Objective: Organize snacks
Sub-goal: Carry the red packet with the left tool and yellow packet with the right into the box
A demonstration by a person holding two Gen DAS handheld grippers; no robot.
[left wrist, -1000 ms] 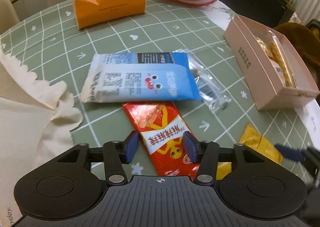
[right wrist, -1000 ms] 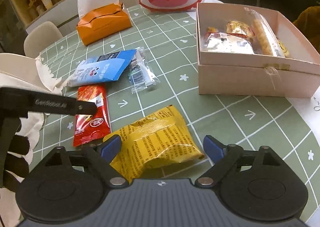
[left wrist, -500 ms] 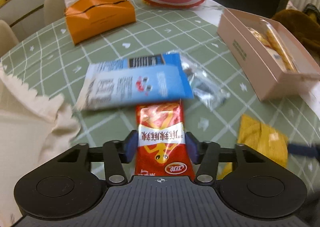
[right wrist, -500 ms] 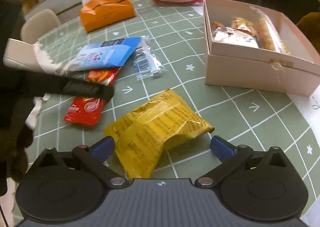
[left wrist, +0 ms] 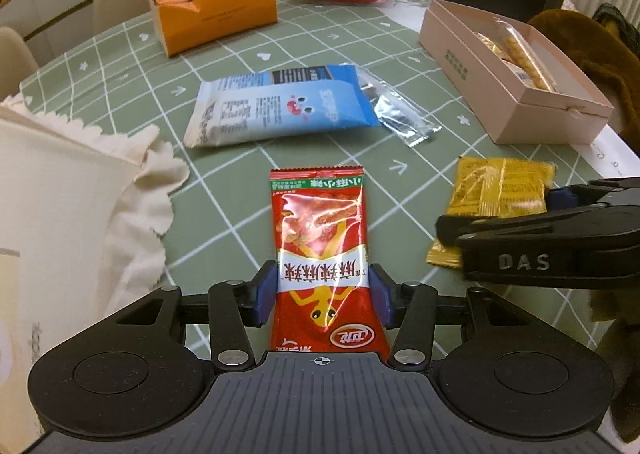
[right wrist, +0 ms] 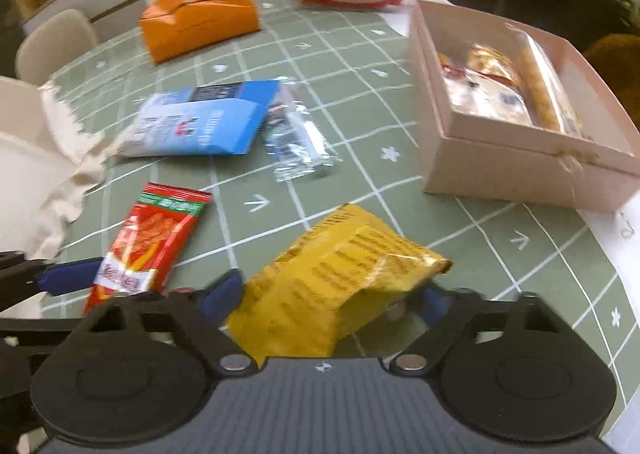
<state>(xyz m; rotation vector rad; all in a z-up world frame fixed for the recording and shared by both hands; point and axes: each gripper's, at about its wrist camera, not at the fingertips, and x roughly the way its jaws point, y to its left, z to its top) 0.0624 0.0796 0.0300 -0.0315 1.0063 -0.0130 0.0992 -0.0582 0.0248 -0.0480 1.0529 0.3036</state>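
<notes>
Here, the left tool (left wrist: pixel 322 296) clamps the flat red foil snack packet (left wrist: pixel 320 250) on the green gridded bench (left wrist: pixel 224 206). The right tool (right wrist: pixel 332 300), jaws just narrowed, pinches the crumpled yellow snack bag (right wrist: pixel 340 286).

The tablecloth (left wrist: pixel 224 198) is green with a white grid. Packets: red (left wrist: pixel 320 238), yellow (right wrist: pixel 340 286), blue (left wrist: pixel 280 106). The box (right wrist: pixel 500 170) is pink.
</notes>
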